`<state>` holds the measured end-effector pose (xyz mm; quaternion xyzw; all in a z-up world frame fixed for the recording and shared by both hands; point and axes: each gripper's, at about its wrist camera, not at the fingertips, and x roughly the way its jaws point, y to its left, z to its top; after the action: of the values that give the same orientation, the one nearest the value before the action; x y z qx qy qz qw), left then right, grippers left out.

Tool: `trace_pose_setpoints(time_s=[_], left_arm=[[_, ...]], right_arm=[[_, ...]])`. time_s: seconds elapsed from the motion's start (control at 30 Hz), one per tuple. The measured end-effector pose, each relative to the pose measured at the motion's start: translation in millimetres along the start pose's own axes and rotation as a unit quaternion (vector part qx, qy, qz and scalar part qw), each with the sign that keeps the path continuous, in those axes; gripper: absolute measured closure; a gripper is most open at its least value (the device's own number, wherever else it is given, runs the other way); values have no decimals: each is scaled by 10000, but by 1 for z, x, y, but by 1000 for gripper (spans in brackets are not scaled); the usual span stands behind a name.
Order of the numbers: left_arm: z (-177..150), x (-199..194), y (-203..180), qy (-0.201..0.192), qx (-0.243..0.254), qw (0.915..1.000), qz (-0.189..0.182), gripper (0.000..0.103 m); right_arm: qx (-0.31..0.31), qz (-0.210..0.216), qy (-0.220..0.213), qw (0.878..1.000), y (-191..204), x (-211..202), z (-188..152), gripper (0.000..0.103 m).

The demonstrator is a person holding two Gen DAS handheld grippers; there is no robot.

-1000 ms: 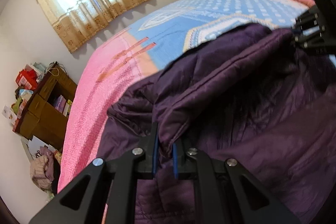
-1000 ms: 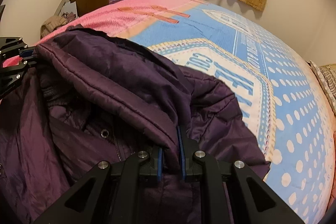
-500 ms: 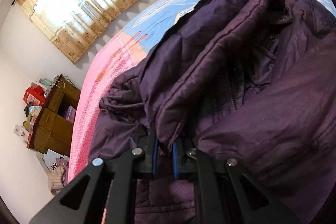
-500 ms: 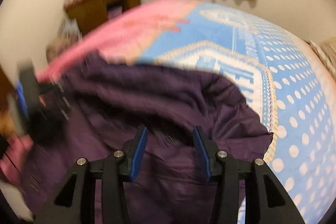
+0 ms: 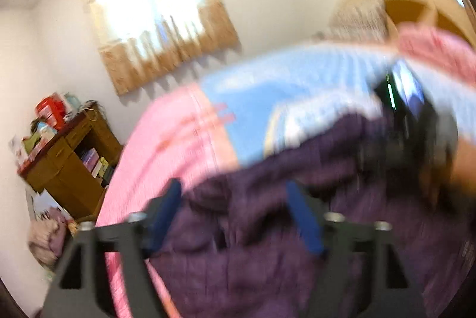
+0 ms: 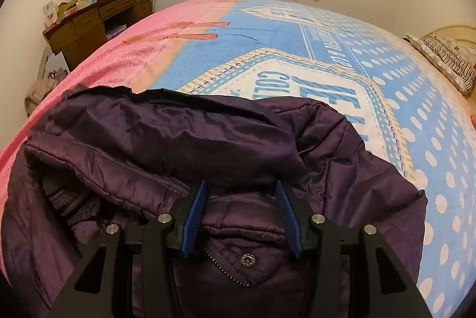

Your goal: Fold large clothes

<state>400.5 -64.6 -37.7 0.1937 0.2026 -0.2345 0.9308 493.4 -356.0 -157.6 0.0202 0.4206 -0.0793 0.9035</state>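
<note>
On the bed [image 6: 342, 56], both the left hand-held gripper [image 5: 235, 213] and the right hand-held gripper [image 6: 241, 216] are opening, jaws apart above the purple jacket [image 6: 184, 139], gripping nothing.

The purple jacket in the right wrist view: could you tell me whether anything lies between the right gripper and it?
Nothing visible does. The right gripper hangs directly over the purple jacket, its jaws opening with only jacket fabric showing between the blue pads, which press on nothing. The bedspread beyond is bare of other items.
</note>
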Motion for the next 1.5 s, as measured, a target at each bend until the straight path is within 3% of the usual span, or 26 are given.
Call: trace_pose_setpoints(time_s=[0.13,0.23,0.33,0.53,1.5], left_arm=[[9,58,-18,556,-308,9979,-87,22],[-18,109,-40,1296,-58,9914,199,22],[-42,131,-34,1747,-245,9842,125,17],[-49,135,-29,1903,-537,9802,29,7],[-54,153,-27,2075,-480,9770,63,3]], right_arm=[[-45,3,-7,10000,3,0,-5,53],[-30,75,-19,10000,0,3,-7,53],[-70,37,-19,10000,3,5,-8,52],[-165,-63,-4,9998,8,7,-9,52],[-484,-357,131,9981,19,14,-11,52]])
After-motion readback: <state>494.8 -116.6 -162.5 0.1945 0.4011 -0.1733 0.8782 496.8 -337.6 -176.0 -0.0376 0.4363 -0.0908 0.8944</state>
